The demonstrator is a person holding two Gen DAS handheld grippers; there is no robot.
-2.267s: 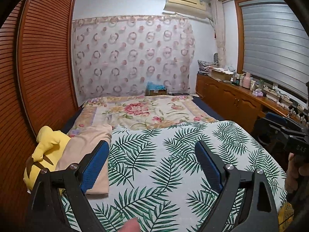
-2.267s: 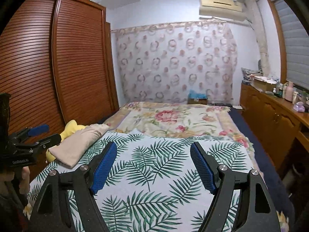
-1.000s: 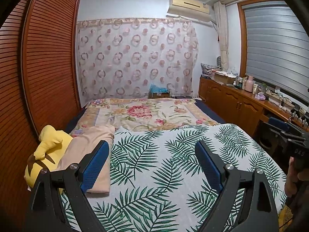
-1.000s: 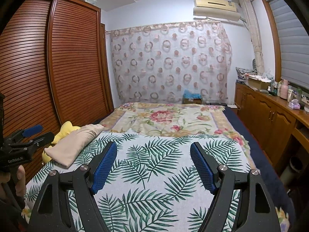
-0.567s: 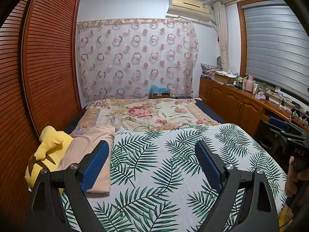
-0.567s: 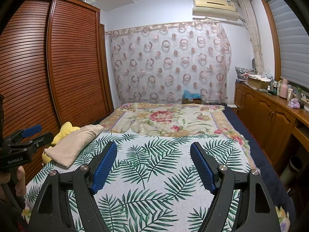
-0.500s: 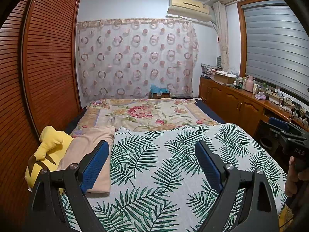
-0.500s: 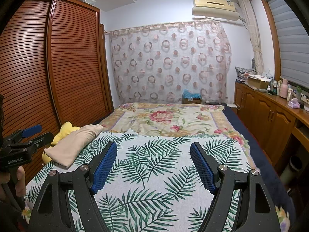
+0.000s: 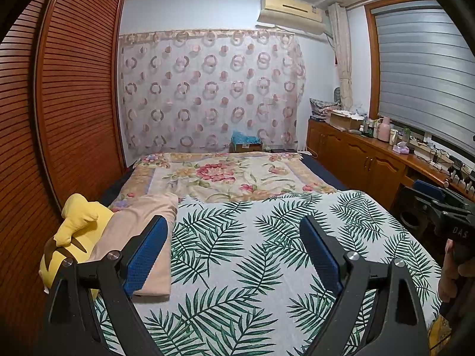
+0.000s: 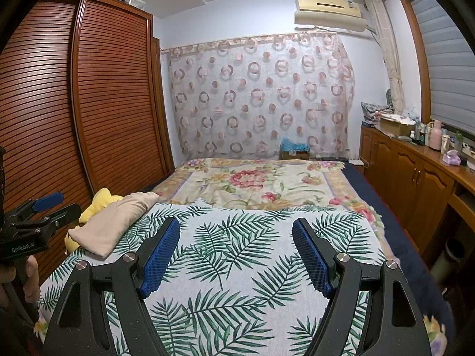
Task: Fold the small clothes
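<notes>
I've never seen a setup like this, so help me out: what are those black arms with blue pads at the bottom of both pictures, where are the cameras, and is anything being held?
No machine here: a person holds a hand-operated claw in each hand, each with a camera looking along its two fingers. One picture comes from the left claw, the other from the right claw. Each claw also shows at the edge of the other's picture.

Both look over a bed covered with a palm-leaf sheet and, farther back, a floral blanket. At the bed's left edge a folded beige cloth lies against a yellow plush toy.

Both claws are open and hold nothing; only sheet shows between the blue pads.
</notes>
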